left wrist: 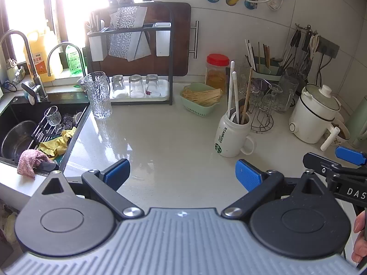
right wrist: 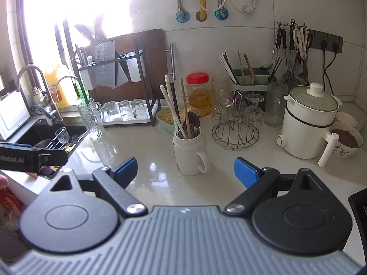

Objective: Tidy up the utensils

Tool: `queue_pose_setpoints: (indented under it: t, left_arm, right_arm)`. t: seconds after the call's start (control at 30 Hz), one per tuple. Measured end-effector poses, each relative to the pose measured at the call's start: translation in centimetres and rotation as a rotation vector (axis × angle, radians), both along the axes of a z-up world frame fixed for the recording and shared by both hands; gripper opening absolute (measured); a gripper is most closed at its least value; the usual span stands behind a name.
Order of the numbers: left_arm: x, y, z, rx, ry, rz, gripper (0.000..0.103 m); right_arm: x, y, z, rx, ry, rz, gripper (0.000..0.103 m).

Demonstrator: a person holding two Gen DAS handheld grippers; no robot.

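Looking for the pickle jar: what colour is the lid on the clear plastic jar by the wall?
Red; the clear plastic jar's lid shows best in the right wrist view.

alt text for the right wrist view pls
An open, empty right gripper hovers over a pale kitchen counter, facing a white mug stuffed with chopsticks and spoons. Behind stand a wire glass rack, a white electric pot and a green utensil caddy; a sink sits left.
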State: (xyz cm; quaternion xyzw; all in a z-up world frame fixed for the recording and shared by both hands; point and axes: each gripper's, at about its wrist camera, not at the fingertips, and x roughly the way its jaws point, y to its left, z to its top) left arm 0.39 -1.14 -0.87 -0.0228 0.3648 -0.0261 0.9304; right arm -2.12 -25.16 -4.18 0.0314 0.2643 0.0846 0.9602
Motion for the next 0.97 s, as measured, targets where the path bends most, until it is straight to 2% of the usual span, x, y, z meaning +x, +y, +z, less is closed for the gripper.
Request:
queue_pose_setpoints:
  t: [0.23,0.97]
  left_arm:
    - [1.0,0.2,-0.2,-0.026,0.009,0.006,0.1]
    - [3.1,0.4,-0.6,-0.009,0.064,-0.038,0.1]
  right_arm:
    - [0.6,0.3,0.0,-0.004,0.001,0.002,0.093]
    - [1.7,0.7,-0.3,0.021,0.027,-0.04,0.093]
